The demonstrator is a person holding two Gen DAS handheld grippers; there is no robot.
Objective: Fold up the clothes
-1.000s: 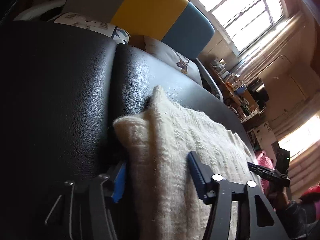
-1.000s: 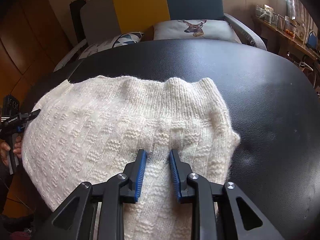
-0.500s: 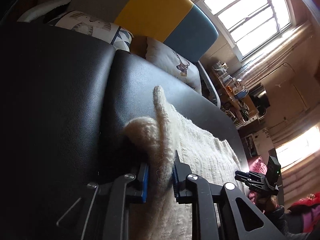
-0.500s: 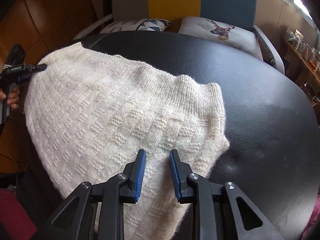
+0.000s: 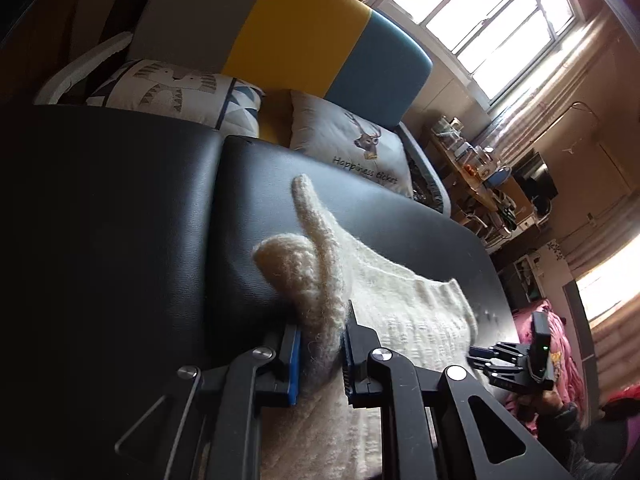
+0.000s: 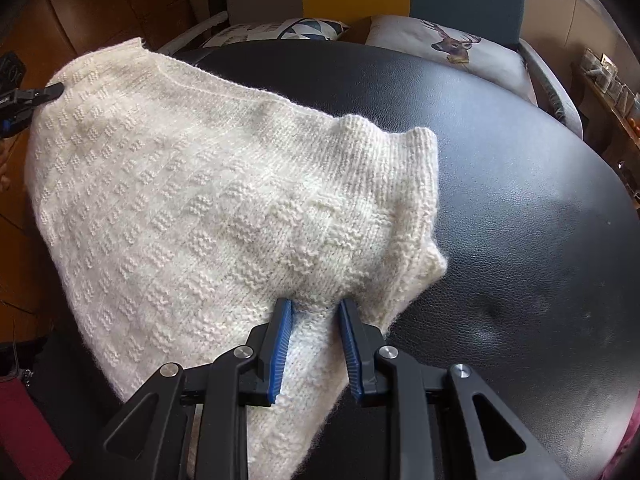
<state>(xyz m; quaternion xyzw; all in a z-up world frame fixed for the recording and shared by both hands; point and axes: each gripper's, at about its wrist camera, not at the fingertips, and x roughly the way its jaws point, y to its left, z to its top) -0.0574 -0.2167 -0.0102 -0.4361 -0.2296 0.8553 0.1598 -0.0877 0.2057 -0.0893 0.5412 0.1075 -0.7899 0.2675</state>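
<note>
A cream knitted sweater (image 6: 192, 200) lies partly lifted over a black leather surface (image 6: 520, 184). My right gripper (image 6: 316, 312) is shut on the sweater's near edge, by its ribbed hem (image 6: 404, 152). My left gripper (image 5: 322, 320) is shut on a bunched corner of the sweater (image 5: 320, 264) and holds it raised off the leather (image 5: 120, 220). The left gripper also shows at the far left of the right wrist view (image 6: 36, 94), pinching the sweater's far corner. The right gripper shows at the lower right of the left wrist view (image 5: 480, 356). The cloth hangs stretched between both.
A sofa with yellow and blue back panels (image 5: 312, 40) stands behind the leather surface, with a deer cushion (image 5: 360, 148) and a patterned cushion (image 5: 168, 88). A cluttered shelf (image 5: 480, 172) is at the right. Pink fabric (image 5: 560, 344) lies low right.
My left gripper has closed on the sweater's corner and lifted it. Both grippers have risen, pulling the sweater up and stretching it off the leather.
</note>
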